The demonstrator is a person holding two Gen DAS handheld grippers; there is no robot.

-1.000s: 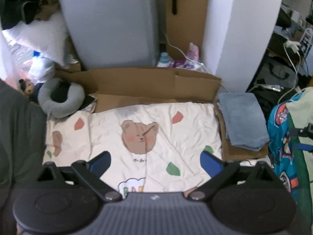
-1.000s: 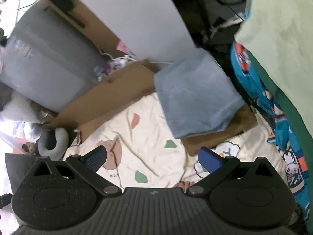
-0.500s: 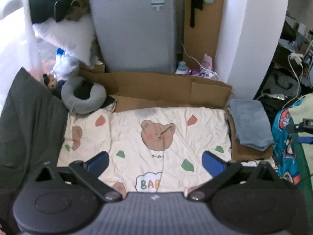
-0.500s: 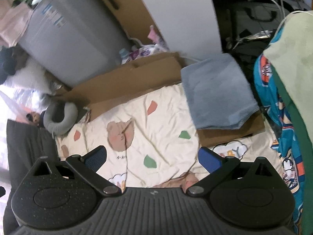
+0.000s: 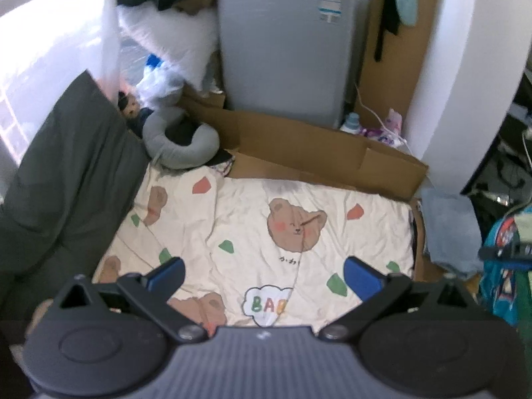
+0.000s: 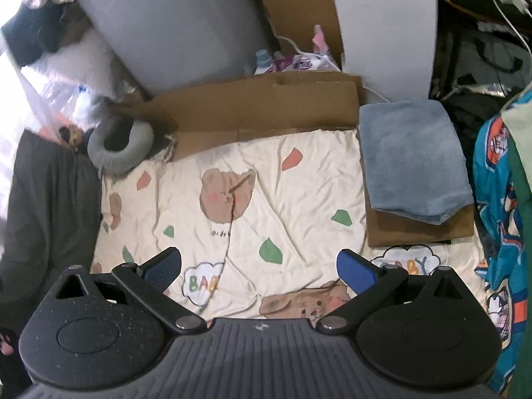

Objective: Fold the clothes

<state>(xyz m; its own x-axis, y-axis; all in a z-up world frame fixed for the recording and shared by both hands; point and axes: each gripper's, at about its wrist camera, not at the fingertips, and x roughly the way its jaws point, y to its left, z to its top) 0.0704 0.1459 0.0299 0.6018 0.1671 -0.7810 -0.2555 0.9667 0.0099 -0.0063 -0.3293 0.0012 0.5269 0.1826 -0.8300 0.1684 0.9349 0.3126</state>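
Covering the floor, bear-print sheet; cardboard, grey appliance behind.

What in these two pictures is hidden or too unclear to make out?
- Near edge of the cream bear-print blanket: left wrist view, hidden by the open left hand-held gripper.
- Label on the tall grey appliance: left wrist view, print too small.
- Bright blue cartoon-print garment: right wrist view, cut off by the right edge.
- Folded blue-grey towel: what lies beneath besides the flat brown cardboard is covered.
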